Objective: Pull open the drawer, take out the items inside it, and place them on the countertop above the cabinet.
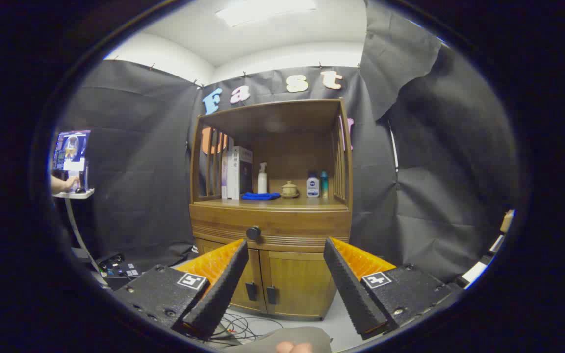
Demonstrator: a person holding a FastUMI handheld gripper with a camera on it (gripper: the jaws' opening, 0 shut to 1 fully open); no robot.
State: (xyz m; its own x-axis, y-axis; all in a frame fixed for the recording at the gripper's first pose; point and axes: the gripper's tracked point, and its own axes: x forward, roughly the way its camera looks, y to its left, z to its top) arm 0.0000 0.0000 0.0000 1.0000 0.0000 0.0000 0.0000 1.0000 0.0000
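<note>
The drawer (270, 229) is closed, set flush in the wooden cabinet (270, 274) directly beneath the countertop (282, 203). Its round dark knob (253, 232) sits left of the drawer's centre, at 12 o'clock from the left fingertip and just beyond it. The contents of the drawer cannot be seen.

The gripper (282, 250) is held ahead of the cabinet, apart from it, its fingers spread wide and grasping nothing. The lower double doors (270, 284) with two small dark handles show in the gap between the fingers.

On the countertop, from 9 o'clock to 3 o'clock: upright boxes (236, 172), a folded blue cloth (260, 196) lying flat in front of a white spray bottle (262, 178), a small lidded pot (290, 189), a white bottle with a blue label (313, 185), and a teal bottle (324, 184) just beside it. A shelf roof with slatted sides covers the countertop.

Cables (243, 327) lie on the floor at 6 o'clock from the cabinet. At 9 o'clock, well apart from the cabinet, a person's hand (64, 184) rests on a small stand (74, 194) below a screen (70, 149).
</note>
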